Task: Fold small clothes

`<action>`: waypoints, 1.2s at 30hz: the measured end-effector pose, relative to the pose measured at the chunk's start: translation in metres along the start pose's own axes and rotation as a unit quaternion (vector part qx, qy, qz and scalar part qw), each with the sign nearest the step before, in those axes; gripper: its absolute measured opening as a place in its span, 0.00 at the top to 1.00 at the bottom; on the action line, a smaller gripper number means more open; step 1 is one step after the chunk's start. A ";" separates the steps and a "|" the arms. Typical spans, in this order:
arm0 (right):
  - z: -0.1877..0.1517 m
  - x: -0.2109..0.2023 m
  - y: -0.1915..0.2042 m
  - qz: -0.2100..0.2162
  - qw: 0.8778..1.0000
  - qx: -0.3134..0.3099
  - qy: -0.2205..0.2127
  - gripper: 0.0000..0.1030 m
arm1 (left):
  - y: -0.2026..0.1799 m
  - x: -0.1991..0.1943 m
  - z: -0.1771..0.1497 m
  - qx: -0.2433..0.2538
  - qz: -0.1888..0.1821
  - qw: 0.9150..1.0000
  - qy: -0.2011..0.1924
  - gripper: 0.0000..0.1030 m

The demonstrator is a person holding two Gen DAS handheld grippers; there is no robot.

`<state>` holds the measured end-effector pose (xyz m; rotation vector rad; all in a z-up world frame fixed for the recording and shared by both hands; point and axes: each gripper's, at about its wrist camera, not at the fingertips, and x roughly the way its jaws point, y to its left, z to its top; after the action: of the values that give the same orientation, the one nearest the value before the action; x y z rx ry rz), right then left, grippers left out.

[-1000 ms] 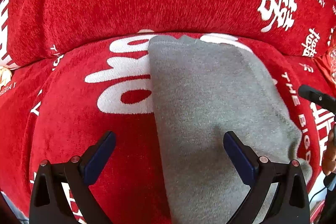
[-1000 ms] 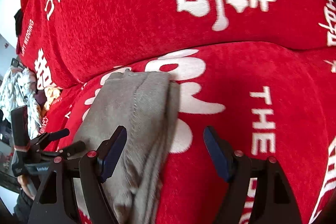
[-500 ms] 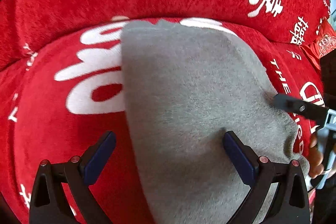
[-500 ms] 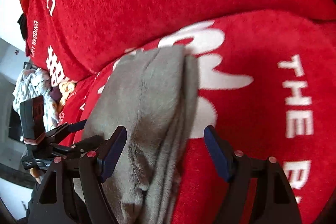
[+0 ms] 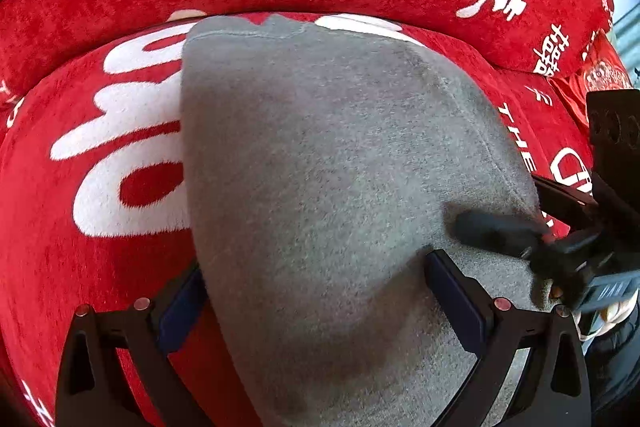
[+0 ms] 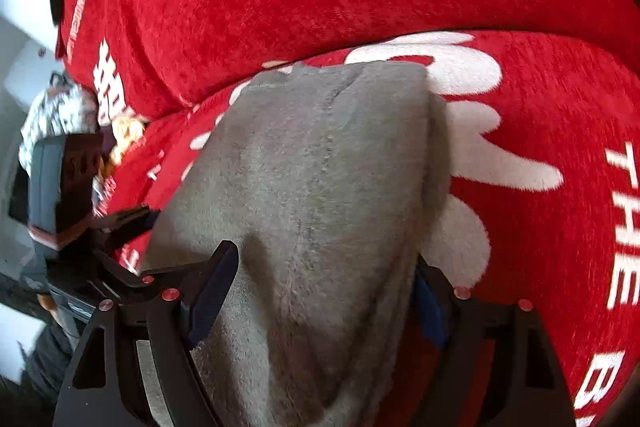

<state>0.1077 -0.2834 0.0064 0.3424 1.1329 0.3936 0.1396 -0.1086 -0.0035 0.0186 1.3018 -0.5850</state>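
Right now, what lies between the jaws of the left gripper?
The near end of the grey garment fills the gap of the left gripper, lying on the red cover. Its open jaws straddle the cloth without pinching it, seen in the left wrist view.

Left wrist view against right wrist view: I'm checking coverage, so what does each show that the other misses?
Only the left wrist view shows the red cushion at far right. Only the right wrist view shows a patterned bundle at far left. Both show the grey garment on the red printed sofa cover, with the left gripper and right gripper open astride its near end.
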 end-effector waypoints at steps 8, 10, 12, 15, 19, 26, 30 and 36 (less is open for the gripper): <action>-0.003 -0.003 0.032 -0.045 0.998 -0.044 -0.013 0.66 | -0.020 -0.019 -0.004 0.036 0.035 0.998 -0.042 0.50; -0.004 -0.006 0.044 -0.064 0.996 -0.057 -0.021 0.67 | -0.026 -0.022 -0.004 0.045 0.052 0.997 -0.046 0.55; -0.005 -0.012 0.052 -0.071 0.995 -0.060 -0.030 0.67 | -0.030 -0.026 -0.004 0.048 0.063 0.996 -0.049 0.59; -0.006 -0.019 0.056 -0.074 0.995 -0.063 -0.036 0.67 | -0.031 -0.032 -0.005 0.046 0.067 0.995 -0.052 0.61; -0.011 -0.032 0.055 -0.075 0.995 -0.059 -0.043 0.68 | -0.034 -0.041 -0.008 0.047 0.070 0.995 -0.058 0.63; -0.017 -0.047 0.069 -0.080 0.993 -0.063 -0.057 0.68 | -0.041 -0.057 -0.016 0.047 0.072 0.994 -0.066 0.64; -0.022 -0.058 0.080 -0.089 0.991 -0.071 -0.062 0.67 | -0.045 -0.067 -0.022 0.049 0.073 0.994 -0.071 0.65; -0.031 -0.076 0.101 -0.096 0.989 -0.082 -0.073 0.68 | -0.052 -0.087 -0.038 0.057 0.077 0.992 -0.084 0.67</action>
<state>0.0382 -0.2283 0.1014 0.1141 0.9745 0.2837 0.0712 -0.1061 0.0808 0.1607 1.0921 -0.5169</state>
